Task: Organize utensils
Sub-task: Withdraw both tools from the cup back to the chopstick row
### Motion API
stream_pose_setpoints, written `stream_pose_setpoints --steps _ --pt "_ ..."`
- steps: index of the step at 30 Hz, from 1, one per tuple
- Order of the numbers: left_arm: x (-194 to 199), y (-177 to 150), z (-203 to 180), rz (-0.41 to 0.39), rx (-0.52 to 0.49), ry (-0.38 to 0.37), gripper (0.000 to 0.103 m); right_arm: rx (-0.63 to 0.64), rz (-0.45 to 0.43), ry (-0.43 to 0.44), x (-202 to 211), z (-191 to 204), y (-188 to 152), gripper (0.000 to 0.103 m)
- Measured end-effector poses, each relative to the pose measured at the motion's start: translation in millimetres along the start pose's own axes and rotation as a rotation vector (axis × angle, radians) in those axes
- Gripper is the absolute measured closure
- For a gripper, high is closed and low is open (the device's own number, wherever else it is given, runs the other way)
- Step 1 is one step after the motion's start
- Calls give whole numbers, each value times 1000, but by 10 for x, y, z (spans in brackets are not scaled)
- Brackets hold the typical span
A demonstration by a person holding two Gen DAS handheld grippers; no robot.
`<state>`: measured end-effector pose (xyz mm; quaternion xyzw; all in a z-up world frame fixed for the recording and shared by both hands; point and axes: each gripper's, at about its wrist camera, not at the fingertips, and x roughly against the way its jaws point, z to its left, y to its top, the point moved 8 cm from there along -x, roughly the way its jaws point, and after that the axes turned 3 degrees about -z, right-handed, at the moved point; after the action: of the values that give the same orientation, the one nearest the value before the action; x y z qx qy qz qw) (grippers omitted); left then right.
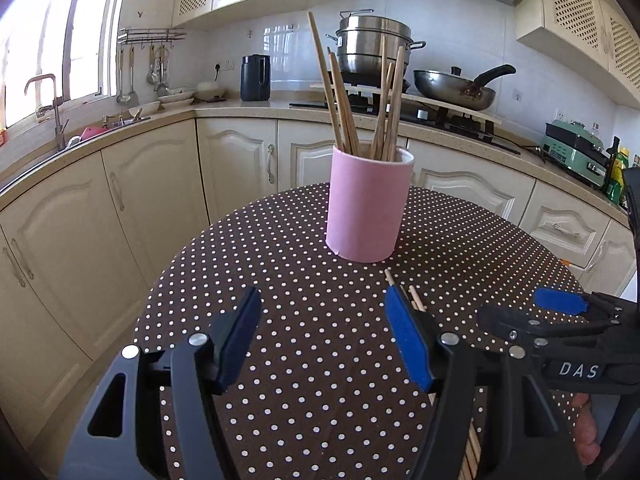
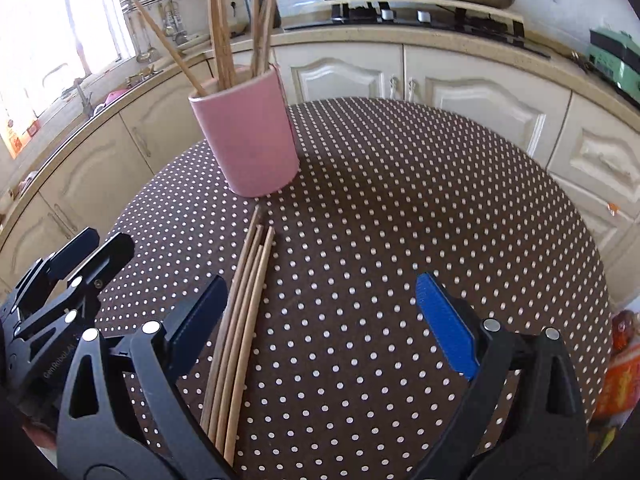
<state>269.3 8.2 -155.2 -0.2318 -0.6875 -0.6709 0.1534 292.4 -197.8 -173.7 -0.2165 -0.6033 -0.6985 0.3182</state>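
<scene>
Both jaws are standing spread and empty. The left hand-held gripper is hovering over the dotted desk, pink holder straight ahead. Loose chopsticks are lying just inside the right hand-held gripper's left finger.

Pink cylindrical holder upright on the dotted counter, wooden chopsticks standing splayed inside, loose bundle of chopsticks lying flat just before it
</scene>
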Motion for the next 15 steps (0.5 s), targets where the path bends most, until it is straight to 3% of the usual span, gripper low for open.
stream_pose_setpoints --steps 8,15 --pt "7 -97 37 40 8 -31 39 -11 86 -37 -207 -59 -288 10" --pt "-11 -179 -34 94 -3 -62 39 22 83 -60 -247 17 -351 10"
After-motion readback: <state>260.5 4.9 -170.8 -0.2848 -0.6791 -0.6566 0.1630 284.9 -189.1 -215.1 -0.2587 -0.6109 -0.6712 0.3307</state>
